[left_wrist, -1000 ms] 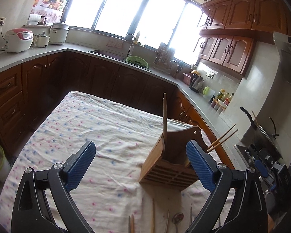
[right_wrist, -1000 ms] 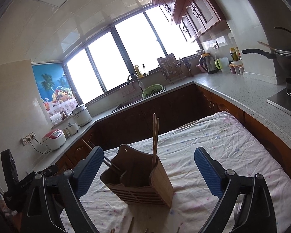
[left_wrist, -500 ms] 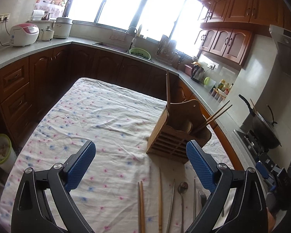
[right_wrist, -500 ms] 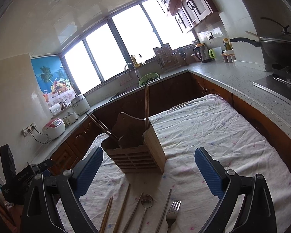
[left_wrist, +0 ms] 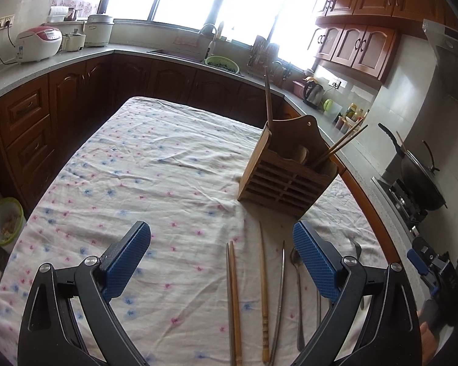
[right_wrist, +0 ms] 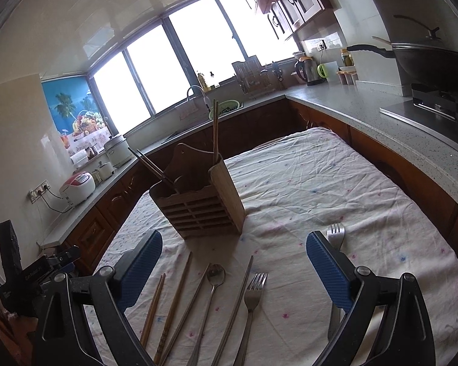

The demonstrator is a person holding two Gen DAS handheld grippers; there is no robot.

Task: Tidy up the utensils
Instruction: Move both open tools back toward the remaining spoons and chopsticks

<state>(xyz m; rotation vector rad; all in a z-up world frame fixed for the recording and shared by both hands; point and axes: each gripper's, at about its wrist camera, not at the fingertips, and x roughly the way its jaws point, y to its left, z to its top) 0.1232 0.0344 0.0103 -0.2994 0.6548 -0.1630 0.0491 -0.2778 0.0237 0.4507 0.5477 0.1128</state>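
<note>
A wooden utensil holder (left_wrist: pixel 285 169) (right_wrist: pixel 200 199) stands on the floral tablecloth (left_wrist: pixel 155 164) and holds some chopsticks. In front of it lie a pair of wooden chopsticks (left_wrist: pixel 232 299) (right_wrist: pixel 152 308), a single wooden chopstick (left_wrist: pixel 263 289) (right_wrist: pixel 175 302), metal chopsticks (left_wrist: pixel 279 302) (right_wrist: pixel 235 308), a spoon (right_wrist: pixel 212 286) and a fork (right_wrist: pixel 253 292). A second fork (right_wrist: pixel 335 232) lies partly behind my right gripper's finger. My left gripper (left_wrist: pixel 221 262) is open and empty above the utensils. My right gripper (right_wrist: pixel 233 270) is open and empty above them too.
Brown cabinets and a grey counter (right_wrist: pixel 381 113) ring the table. A wok (left_wrist: pixel 421 180) sits on the stove at the right. A rice cooker (left_wrist: pixel 38 44) and a sink (left_wrist: pixel 198 58) are at the back. A green bin (left_wrist: pixel 4 224) stands on the floor at the left.
Both grippers have pulled back and tilted down. The holder now looks farther off and the row of loose utensils has come into view. Both stay open.
</note>
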